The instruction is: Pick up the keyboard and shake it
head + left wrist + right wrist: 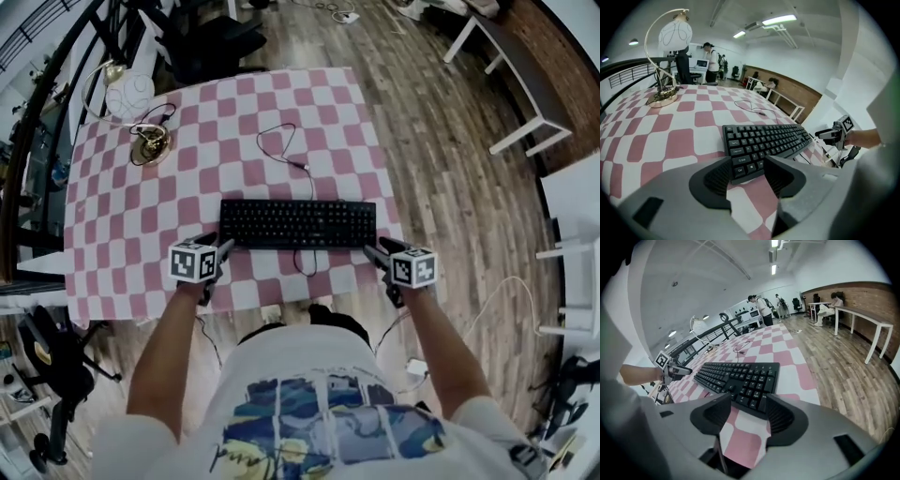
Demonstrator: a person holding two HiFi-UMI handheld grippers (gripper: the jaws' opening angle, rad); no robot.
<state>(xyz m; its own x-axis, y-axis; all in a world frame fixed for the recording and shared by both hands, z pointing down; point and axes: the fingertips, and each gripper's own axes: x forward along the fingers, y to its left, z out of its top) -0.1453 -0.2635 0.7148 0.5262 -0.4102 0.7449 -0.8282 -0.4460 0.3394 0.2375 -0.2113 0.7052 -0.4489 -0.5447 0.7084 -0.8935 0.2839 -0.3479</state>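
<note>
One black keyboard [298, 224] lies flat near the front edge of one table [103, 234] covered with a pink-and-white checked cloth, its long side running left to right in front of the person. There are two grippers, one at each end of it. The left gripper [222, 247] is at the keyboard's near left corner; in the left gripper view its jaws [747, 162] stand apart, released, with that corner of the keyboard [768, 139] in the gap between them and nothing clamped. The right gripper [371, 249] is at the near right corner; in the right gripper view its jaws [749, 399] are likewise spread, with the end of the keyboard [740, 375] reaching in between them, unpressed. Each gripper can be seen from the other's camera, at the far end of the keyboard. One lamp [131, 97] with a white globe shade, a curved arm and a brass foot stands at the far left corner of the table, well apart from the keyboard. One thin black cable [281, 141] curls on the cloth beyond the keyboard, and a short loop of cable [305, 264] shows at its near edge, between the two grippers. Nothing lies on the keyboard. Around the table is a wooden floor with a white bench [511, 56] to the right and a black chair [211, 37] beyond the far edge.
</note>
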